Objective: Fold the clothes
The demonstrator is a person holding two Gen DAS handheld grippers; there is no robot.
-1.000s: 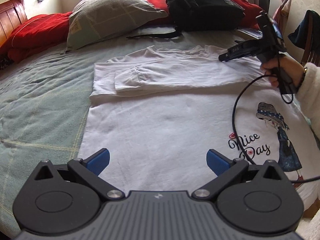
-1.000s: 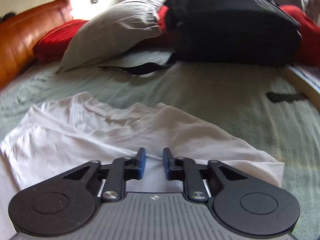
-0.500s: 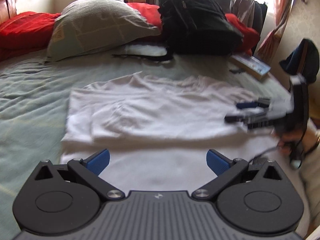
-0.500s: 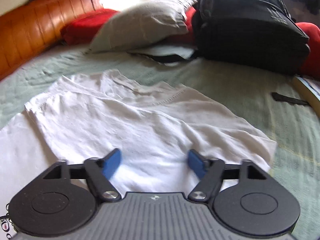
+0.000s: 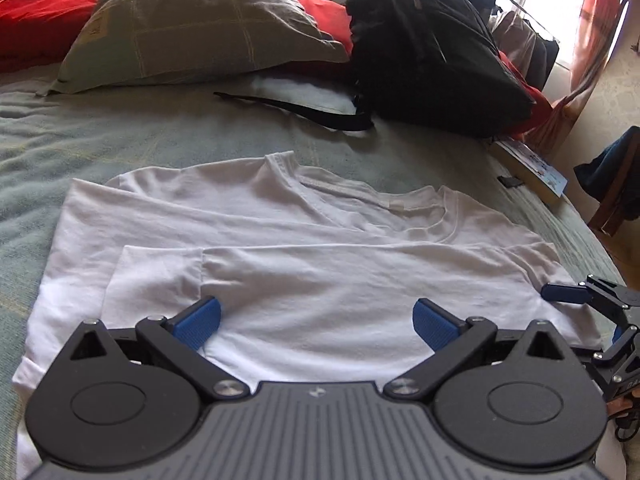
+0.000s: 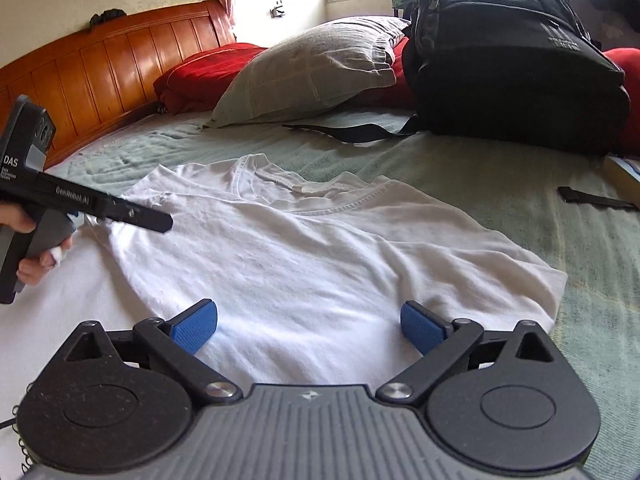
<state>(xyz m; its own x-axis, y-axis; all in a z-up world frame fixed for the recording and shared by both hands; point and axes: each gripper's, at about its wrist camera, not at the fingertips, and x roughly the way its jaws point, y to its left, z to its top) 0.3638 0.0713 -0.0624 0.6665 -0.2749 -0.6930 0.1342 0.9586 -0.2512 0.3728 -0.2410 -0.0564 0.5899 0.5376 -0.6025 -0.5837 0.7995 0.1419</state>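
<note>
On the green-blanketed bed (image 5: pixel 168 140) we see the white cotton T-shirt (image 5: pixel 320 264) lying flat, its collar toward the grey pillow (image 5: pixel 208 28) and black backpack (image 6: pixel 508 52), with a sleeve and the upper part already laid over the body, so a fold is partly made. Our left tool (image 5: pixel 316 320) hovers low over the doubled layer, its blue pads spread wide and holding nothing. Our right tool (image 6: pixel 308 322) is likewise wide and empty above the shirt's right shoulder. Both sit near the folded edge, we judge, to pinch it at two spots so the cloth can be lifted evenly.
</note>
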